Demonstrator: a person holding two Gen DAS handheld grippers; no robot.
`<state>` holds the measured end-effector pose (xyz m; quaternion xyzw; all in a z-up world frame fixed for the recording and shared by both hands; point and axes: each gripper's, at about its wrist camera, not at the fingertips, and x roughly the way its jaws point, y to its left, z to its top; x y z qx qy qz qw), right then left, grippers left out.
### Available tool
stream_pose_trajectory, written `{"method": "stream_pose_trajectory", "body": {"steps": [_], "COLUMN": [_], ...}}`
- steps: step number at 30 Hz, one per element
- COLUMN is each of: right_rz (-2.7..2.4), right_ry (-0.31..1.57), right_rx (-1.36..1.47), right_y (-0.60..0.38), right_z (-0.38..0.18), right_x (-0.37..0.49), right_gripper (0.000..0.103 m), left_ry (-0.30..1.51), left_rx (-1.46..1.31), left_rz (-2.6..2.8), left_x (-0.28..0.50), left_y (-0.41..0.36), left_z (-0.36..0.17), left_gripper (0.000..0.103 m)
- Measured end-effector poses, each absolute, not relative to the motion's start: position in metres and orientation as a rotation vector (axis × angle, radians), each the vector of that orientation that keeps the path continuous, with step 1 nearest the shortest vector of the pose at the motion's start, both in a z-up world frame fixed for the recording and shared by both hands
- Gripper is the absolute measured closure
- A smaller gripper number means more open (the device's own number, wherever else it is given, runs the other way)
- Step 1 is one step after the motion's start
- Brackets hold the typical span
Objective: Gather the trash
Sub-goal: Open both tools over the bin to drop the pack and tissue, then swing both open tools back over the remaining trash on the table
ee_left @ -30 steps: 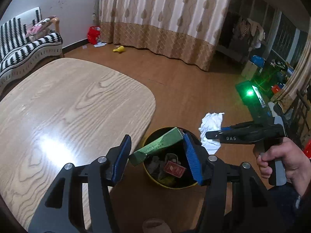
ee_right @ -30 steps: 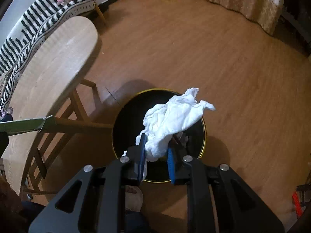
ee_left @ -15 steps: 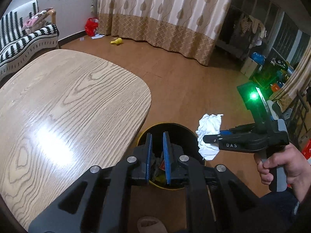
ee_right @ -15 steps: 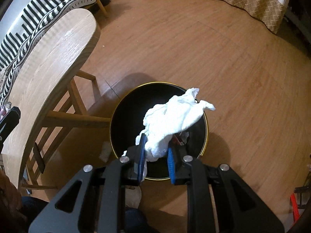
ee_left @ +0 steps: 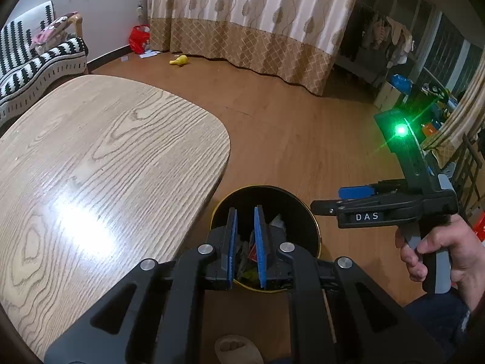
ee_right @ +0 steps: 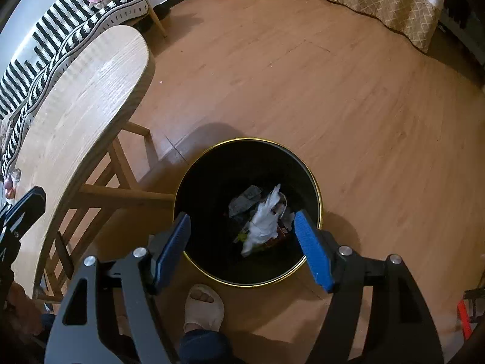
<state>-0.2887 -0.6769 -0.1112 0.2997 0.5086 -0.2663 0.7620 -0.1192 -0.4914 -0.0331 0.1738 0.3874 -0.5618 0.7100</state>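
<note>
Crumpled white tissue (ee_right: 263,223) lies inside the round black waste bin with a gold rim (ee_right: 319,194), on top of grey and red scraps, not touching any finger. Right gripper (ee_right: 242,247) hangs above the bin mouth, blue-padded tongs spread wide, nothing between them. Left gripper (ee_left: 245,247) sits over the near rim, blue pads drawn close with a narrow gap between, pinching nothing visible. Judgement: this deposit looks complete. Risks from here: the tissue is light and rides high on the pile, so a low pass of a finger could snag and lift it out; the bin stands free on the floor just beside the table edge and a slippered foot (ee_right: 202,306), so a knock from either could tip it. Pale oak-grain table with rounded corners (ee_left: 100,163) shows a glare patch and no visible litter. Brown wood-plank floor (ee_right: 303,85); a small yellow object (ee_left: 178,60) and a red bag (ee_left: 138,38) lie by the patterned beige curtain (ee_left: 242,15); striped black-and-white sofa (ee_left: 36,60) at far left.
</note>
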Motion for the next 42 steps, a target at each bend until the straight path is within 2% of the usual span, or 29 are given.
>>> {"method": "stream_pose_trajectory", "body": {"steps": [5, 6, 8, 9, 10, 20, 27, 33, 38, 42], "right_rz": [-0.608, -0.614, -0.637, -0.641, -0.649, -0.669, -0.666, -0.568, -0.431, -0.303], "right_ry": [1.081, 1.076, 1.061, 1.054, 1.048, 1.022, 0.946, 0.884, 0.881, 0.88], "right_rx": [0.656, 0.656, 0.66, 0.665, 0.671, 0.665, 0.627, 0.577, 0.501, 0.459], "right_y": [-0.68, -0.68, -0.683, -0.684, -0.685, -0.686, -0.671, -0.632, -0.579, -0.522], "right_z": [-0.104, -0.103, -0.101, -0.1, -0.1, -0.093, -0.07, -0.045, -0.027, -0.019], "right_x": [-0.293, -0.294, -0.298, -0.3, -0.302, -0.305, -0.288, -0.239, -0.174, -0.12], "right_gripper": [0.034, 0.033, 0.03, 0.029, 0.029, 0.029, 0.029, 0.027, 0.026, 0.026], "left_ry": [0.876, 0.889, 0.898, 0.879, 0.854, 0.859, 0.816, 0.809, 0.82, 0.756], "left_rx": [0.396, 0.404, 0.41, 0.408, 0.403, 0.384, 0.318, 0.236, 0.204, 0.176], "left_rz": [-1.258, -1.257, -1.254, -1.238, -1.229, -1.225, -1.16, -0.979, -0.738, -0.52], "left_x": [-0.125, -0.127, -0.129, -0.13, -0.131, -0.125, -0.094, -0.028, 0.04, 0.085], "left_y": [-0.496, -0.498, -0.501, -0.5, -0.499, -0.49, -0.453, -0.374, -0.264, -0.169], "left_z": [-0.037, -0.041, -0.045, -0.045, -0.045, -0.04, -0.023, -0.015, -0.009, 0.01], "left_gripper": [0.092, 0.085, 0.042, 0.009, 0.006, 0.006, 0.006, 0.006, 0.006, 0.006]}}
